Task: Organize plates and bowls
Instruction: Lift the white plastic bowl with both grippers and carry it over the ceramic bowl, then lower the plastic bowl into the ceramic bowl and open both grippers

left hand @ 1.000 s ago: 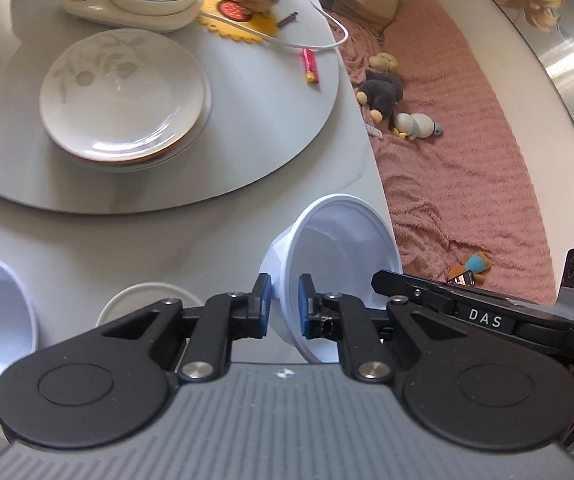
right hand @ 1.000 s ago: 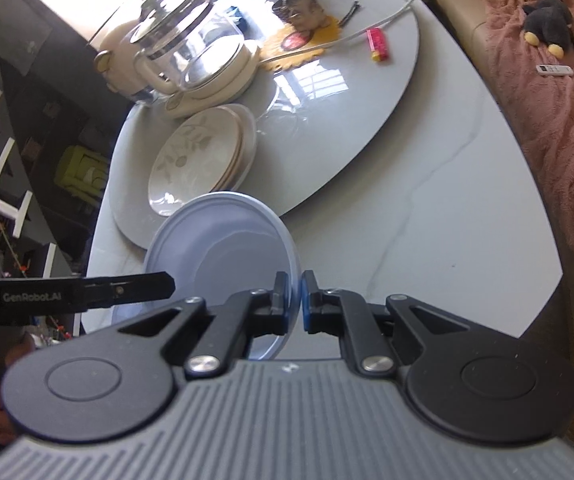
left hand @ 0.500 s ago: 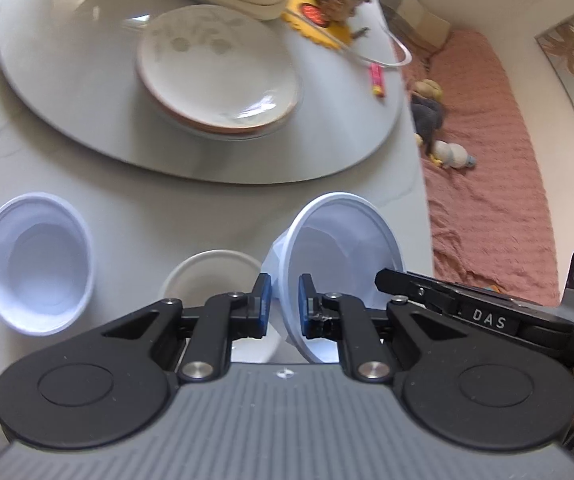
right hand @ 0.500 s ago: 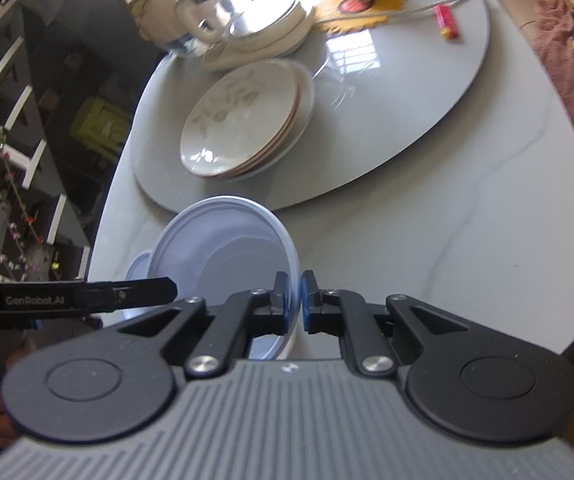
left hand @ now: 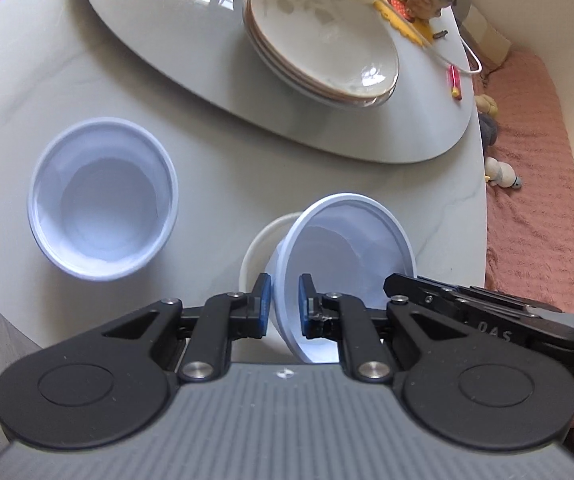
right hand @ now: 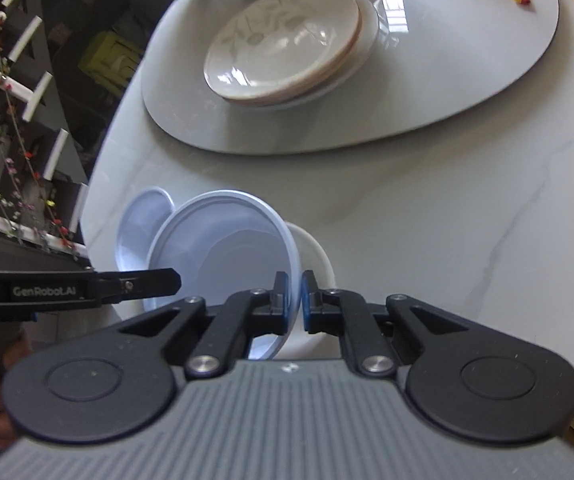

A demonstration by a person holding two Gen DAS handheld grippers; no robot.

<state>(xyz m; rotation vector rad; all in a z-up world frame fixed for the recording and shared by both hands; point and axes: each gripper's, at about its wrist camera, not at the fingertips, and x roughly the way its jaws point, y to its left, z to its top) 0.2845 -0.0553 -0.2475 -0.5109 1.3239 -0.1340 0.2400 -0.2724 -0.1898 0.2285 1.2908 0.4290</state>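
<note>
**Two thin bowls held by their rims**

The left gripper (left hand: 283, 300) is nearly closed. It pinches the rim of a thin white bowl (left hand: 347, 248). One pad is inside the wall and one pad is outside. The bowl is tipped and hangs just over a cream bowl (left hand: 261, 240) on the table (left hand: 27, 80).

The right gripper (right hand: 294, 298) is closed tight on the rim of a second thin bowl (right hand: 223, 248), in the same way. This one is tipped too, close above the cream bowl.

A third thin bowl (left hand: 103, 200) sits upright on the table, to the left, apart from the others. A stack of plates (left hand: 323, 36) rests on the round tray (left hand: 167, 20) farther back.

The thin bowls look like light plastic. They weigh little, so a small pinch will do. But the walls look bendy and smooth. A hard squeeze could dent the rim, and a loose one could let the bowl slip or swing. The rim is the best spot to hold, since it is the stiffest part.

The cream bowl and the plates look heavy and hard, and they could chip. Set things down on them softly.
</note>
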